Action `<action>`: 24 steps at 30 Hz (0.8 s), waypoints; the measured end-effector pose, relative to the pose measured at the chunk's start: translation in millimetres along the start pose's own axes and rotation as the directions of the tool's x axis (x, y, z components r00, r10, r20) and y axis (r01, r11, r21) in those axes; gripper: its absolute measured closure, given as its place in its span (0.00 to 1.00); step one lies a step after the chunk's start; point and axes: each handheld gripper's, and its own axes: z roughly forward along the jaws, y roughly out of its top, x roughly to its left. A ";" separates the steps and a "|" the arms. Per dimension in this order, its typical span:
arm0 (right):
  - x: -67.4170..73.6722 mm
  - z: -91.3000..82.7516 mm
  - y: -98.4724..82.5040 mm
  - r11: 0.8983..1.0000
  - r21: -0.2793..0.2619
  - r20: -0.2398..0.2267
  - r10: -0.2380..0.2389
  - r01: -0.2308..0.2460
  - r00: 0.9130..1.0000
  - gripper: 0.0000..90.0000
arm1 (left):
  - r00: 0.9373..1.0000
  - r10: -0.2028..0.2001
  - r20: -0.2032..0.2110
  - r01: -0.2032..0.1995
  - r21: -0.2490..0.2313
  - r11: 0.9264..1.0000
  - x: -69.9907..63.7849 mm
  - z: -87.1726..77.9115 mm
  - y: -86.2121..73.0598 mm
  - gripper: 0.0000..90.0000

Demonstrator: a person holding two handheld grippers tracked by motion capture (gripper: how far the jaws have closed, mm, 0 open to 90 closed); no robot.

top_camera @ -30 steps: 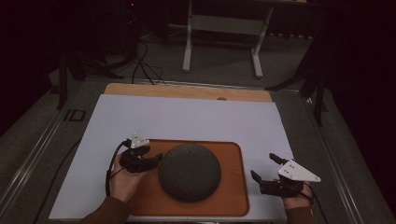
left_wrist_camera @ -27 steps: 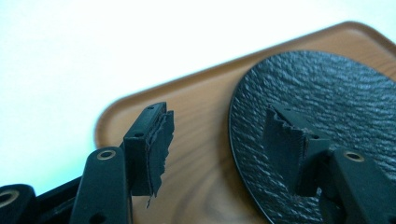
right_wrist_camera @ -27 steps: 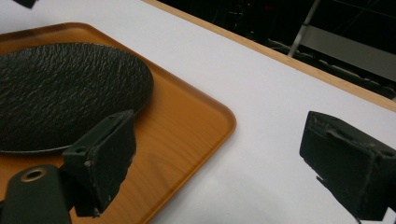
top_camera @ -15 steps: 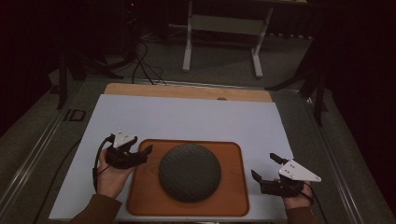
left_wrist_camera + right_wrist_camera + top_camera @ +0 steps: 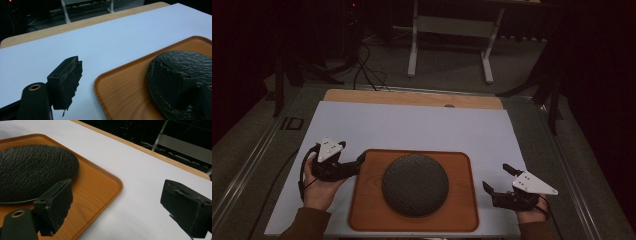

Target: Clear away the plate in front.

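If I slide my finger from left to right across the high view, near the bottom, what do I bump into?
Left gripper → wooden tray → dark round plate → right gripper

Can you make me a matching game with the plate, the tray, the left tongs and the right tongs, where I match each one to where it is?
Things:
1. plate
2. tray
3. left tongs
4. right tongs

Places:
A. open, on the white table cover beyond the tray's right edge
B. flat on the white table cover, under the dark round thing
C. open, at the tray's left edge
D. upside down in the middle of the orange-brown board

Pairs: 1-D, 2-B, 3-C, 4-A
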 end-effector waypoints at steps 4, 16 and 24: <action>-1.2 -0.9 -0.1 1.000 -0.002 0.006 0.002 -0.002 1.000 0.12 | 1.000 0.000 -0.018 0.000 -0.004 1.000 5.1 -3.7 -2.9 0.24; -4.2 -3.9 -0.3 1.000 -0.014 0.016 0.012 -0.012 1.000 0.12 | 0.998 -0.025 -0.057 0.025 -0.006 1.000 20.3 -15.0 -17.4 0.21; -4.2 -4.2 -0.1 1.000 -0.017 0.017 0.012 -0.012 1.000 0.12 | 0.997 -0.051 -0.064 0.050 -0.004 0.999 25.4 -16.2 -22.7 0.21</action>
